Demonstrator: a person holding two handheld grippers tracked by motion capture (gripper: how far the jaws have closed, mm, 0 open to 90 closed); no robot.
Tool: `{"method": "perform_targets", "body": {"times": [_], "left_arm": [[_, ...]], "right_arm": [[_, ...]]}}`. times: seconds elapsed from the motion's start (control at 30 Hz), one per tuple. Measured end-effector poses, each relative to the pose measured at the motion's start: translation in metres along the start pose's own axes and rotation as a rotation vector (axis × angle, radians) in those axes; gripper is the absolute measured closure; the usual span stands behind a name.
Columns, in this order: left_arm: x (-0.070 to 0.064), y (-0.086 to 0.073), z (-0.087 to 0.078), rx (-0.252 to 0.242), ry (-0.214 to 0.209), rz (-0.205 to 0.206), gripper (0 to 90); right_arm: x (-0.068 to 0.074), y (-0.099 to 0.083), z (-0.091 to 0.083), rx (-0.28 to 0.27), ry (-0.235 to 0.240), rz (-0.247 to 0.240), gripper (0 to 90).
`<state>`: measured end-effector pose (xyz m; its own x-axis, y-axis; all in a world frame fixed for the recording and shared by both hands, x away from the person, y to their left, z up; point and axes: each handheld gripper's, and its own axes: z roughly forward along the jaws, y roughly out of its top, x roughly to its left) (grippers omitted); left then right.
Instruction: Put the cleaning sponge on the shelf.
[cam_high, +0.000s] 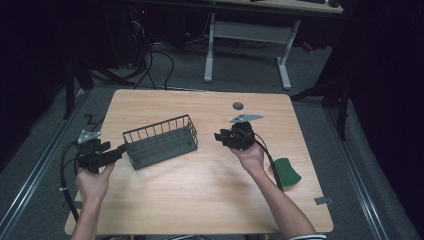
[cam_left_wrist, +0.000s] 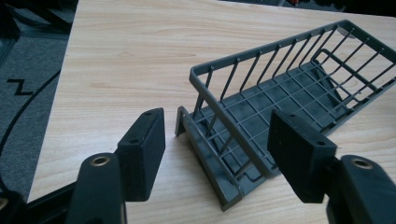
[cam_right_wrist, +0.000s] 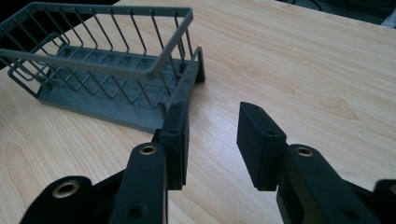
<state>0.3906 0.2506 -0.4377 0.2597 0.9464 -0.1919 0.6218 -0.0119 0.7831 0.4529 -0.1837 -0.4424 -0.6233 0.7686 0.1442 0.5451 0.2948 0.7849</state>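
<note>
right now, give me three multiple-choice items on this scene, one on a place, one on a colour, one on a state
1. Where is the wire basket?
A. between the two grippers
B. on the floor
C. right of both grippers

2. What colour is the flat piece near the table's right edge?
A. red
B. green
C. white

3. How is the left gripper?
A. shut on the basket
B. open
C. shut on nothing

Key: 1 A, the high view shows the basket between left gripper and right gripper; 2 B, it is green; 3 B, its jaws stand apart around the basket's end.

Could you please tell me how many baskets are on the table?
1. The basket sits left of the table's middle, between the left gripper at its left end and the right gripper; nothing seems hidden.
</note>
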Motion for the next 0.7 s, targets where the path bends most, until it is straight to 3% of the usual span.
{"method": "perform_targets", "body": {"times": [0.3,0.7], "left_arm": [[-0.002,0.011,0.015,0.026,0.004,-0.003,39.7],[-0.004,0.018,0.024,0.034,0.008,-0.006,42.4]], "right_arm": [[0.006,0.02,0.018,0.006,-0.015,-0.007,61.5],[0.014,0.035,0.039,0.014,0.015,0.016,59.7]]}}
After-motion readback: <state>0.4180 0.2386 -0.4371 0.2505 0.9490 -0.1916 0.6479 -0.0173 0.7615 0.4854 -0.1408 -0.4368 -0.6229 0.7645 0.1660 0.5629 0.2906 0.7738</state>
